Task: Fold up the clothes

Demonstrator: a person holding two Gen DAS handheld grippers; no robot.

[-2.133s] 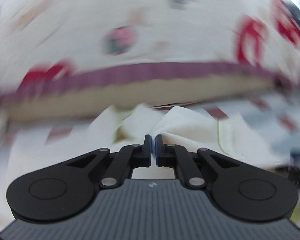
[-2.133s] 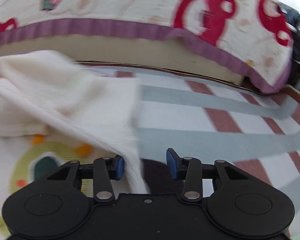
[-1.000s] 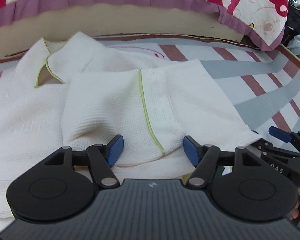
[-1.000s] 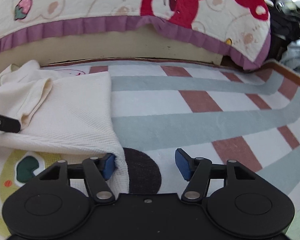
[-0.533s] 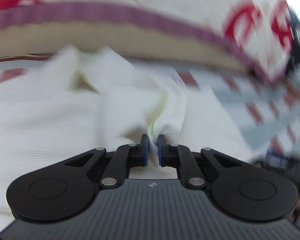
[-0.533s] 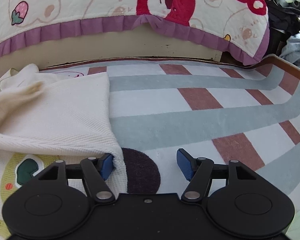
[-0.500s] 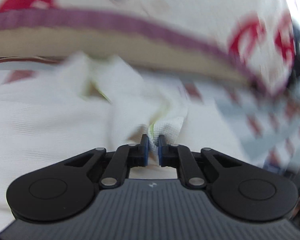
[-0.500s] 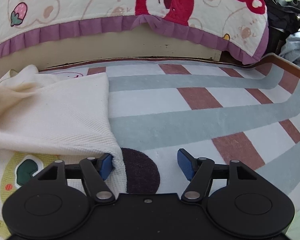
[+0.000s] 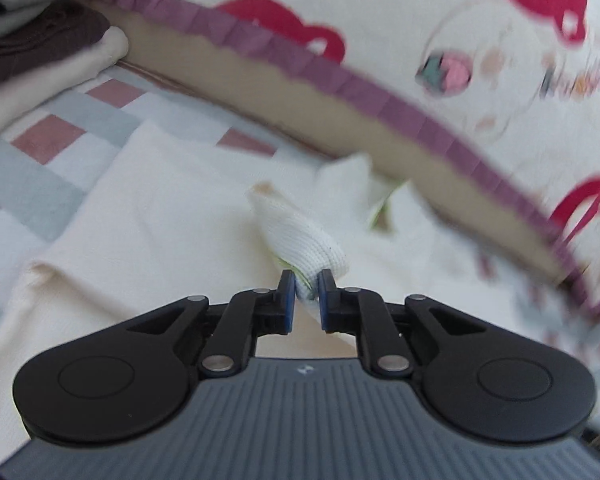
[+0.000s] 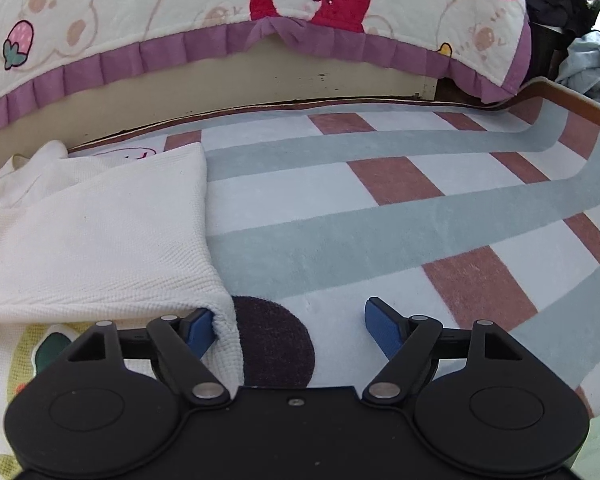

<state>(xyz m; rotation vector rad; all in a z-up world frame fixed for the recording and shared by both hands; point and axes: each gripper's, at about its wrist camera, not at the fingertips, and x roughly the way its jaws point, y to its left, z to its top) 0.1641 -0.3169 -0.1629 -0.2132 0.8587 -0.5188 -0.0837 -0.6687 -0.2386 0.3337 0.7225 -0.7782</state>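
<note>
On striped rug [image 10: 380, 216], left tool [image 9: 304, 296] pinching waffle-knit cream garment [image 9: 308, 246], right tool [image 10: 288, 326] agape

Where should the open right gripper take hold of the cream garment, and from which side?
Best guess: the ribbed hem corner of the cream garment. It already droops beside the left pad of the right gripper, whose jaws stand wide. Come from the rug side, sliding left so the free edge enters.

left gripper [image 9: 303, 292]: pads pinched on a raised fold of the cream garment [image 9: 152, 216] | garment: spread on the striped rug [image 9: 40, 160], reaching its far edge | beyond the far edge: quilt [image 9: 420, 32] with purple frill | view blurred
</note>
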